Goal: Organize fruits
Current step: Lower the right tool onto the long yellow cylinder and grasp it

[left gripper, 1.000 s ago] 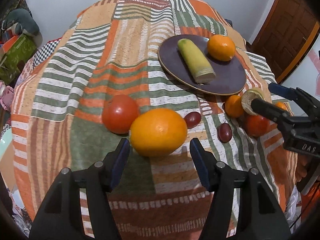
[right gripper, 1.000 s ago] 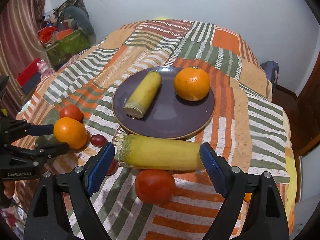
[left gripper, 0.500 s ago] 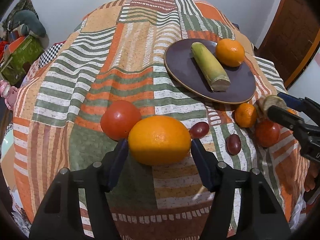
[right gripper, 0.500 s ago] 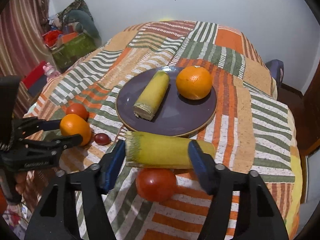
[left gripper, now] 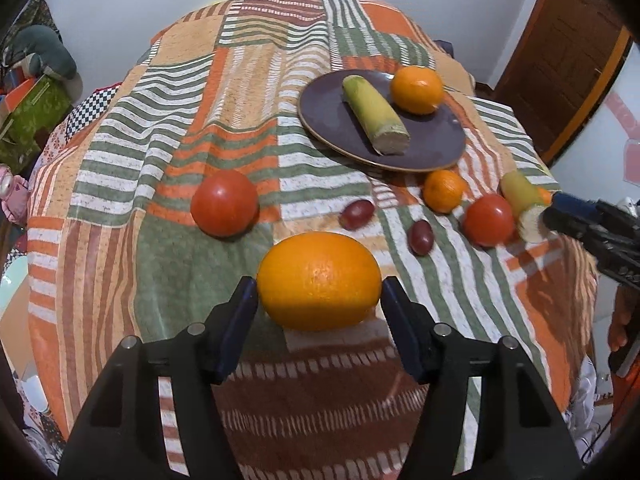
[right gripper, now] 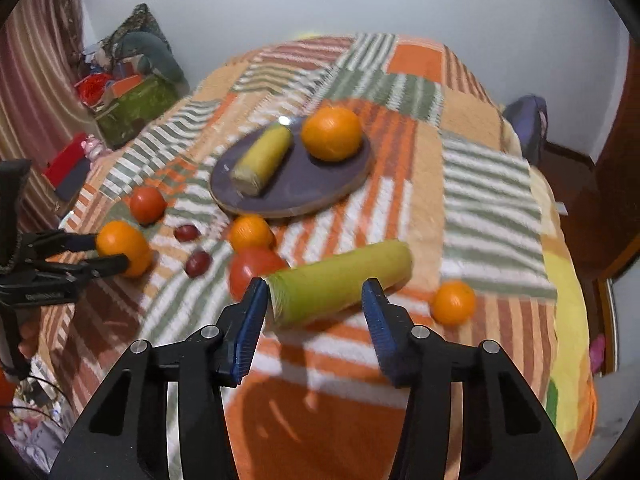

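Note:
My left gripper point(left gripper: 318, 308) is shut on a large orange point(left gripper: 319, 280) and holds it above the striped cloth. My right gripper point(right gripper: 316, 304) is shut on a yellow-green sugarcane piece point(right gripper: 340, 282), held tilted; it also shows at the right of the left wrist view point(left gripper: 520, 204). A dark plate point(left gripper: 436, 148) holds another sugarcane piece point(left gripper: 376, 120) and an orange point(left gripper: 417, 90). On the cloth lie a tomato point(left gripper: 224, 203), two grapes point(left gripper: 357, 214), a small orange point(left gripper: 444, 191) and a second tomato point(left gripper: 489, 220).
Another small orange point(right gripper: 453, 303) lies at the right of the cloth. The striped cloth point(left gripper: 168, 128) covers a rounded table. Boxes and clutter point(right gripper: 128, 96) stand on the floor to the left. A wooden door point(left gripper: 568, 48) is at the right.
Both grippers have pulled back and lifted their fruit. The right gripper closed on the sugarcane piece and tilted it. The left gripper closed on the large orange and drew it nearer.

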Available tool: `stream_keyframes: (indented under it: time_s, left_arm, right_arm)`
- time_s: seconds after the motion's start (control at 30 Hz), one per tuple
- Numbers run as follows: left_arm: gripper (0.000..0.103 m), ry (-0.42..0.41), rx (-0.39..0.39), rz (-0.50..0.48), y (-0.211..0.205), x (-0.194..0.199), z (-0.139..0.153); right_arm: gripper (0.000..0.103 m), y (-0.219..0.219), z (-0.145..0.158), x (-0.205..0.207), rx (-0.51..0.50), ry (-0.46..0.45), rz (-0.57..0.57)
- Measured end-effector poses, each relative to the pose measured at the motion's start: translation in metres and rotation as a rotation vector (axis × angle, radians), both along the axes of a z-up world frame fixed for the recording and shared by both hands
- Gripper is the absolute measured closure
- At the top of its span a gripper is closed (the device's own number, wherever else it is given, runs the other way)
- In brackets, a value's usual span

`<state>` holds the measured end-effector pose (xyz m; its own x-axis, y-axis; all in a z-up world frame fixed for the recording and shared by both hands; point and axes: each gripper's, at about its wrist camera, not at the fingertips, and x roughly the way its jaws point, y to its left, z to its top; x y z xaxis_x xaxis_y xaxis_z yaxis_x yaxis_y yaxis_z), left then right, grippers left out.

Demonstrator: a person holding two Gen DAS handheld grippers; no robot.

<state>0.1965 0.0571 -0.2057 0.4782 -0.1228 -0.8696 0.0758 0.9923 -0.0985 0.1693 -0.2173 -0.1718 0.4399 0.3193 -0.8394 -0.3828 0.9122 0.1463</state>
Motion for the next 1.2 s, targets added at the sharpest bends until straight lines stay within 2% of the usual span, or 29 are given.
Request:
stream_keyframes:
  time_s: [0.17,0.4,0.47,0.6,0.73,0.87,0.93,1.0,1.1,1.17,1.2]
  left_arm:
    - [0.04,-0.004,-0.001,-0.016,-0.006,-0.011,0.003]
    - [0.04,-0.007,0.003,-0.021,-0.01,-0.015,0.001]
    - [0.04,-0.01,0.001,-0.018,-0.01,-0.014,0.0]
    - [0.04,-0.015,-0.007,-0.012,-0.009,-0.013,0.0]
    - [0.04,-0.019,-0.006,-0.015,-0.009,-0.015,-0.001]
    - [0.04,-0.021,-0.003,-0.017,-0.01,-0.014,-0.002]
    - [0.04,-0.022,-0.002,-0.017,-0.01,-0.014,-0.002]
    - [0.04,-0.024,0.001,-0.016,-0.011,-0.014,-0.002]
    - [0.04,-0.029,0.009,-0.017,-0.013,-0.013,-0.002]
    - [0.04,-0.031,0.013,-0.02,-0.013,-0.014,-0.002]
    - [0.04,-0.031,0.014,-0.02,-0.013,-0.014,-0.003]
  right_arm:
    - [0.059,-0.011,-0.015,-0.007,-0.031,0.047,-0.026]
    - [0.058,-0.02,0.005,-0.01,0.001,0.003,-0.059]
    - [0.054,-0.023,0.006,-0.003,0.014,0.007,-0.092]
    - [0.054,-0.026,-0.007,0.019,0.035,0.057,-0.162]
    - [0.053,-0.016,-0.022,0.032,0.046,0.099,-0.171]
    - [0.034,-0.004,-0.03,0.034,0.012,0.095,-0.176]
    - [0.032,-0.003,-0.037,0.038,0.028,0.114,-0.182]
    - [0.033,-0.004,-0.04,0.041,0.041,0.125,-0.192]
    - [0.039,-0.003,-0.037,0.039,0.036,0.099,-0.174]
    - [0.051,0.001,-0.034,0.035,0.03,0.084,-0.132]
    - [0.054,0.004,-0.031,0.032,0.015,0.072,-0.106]
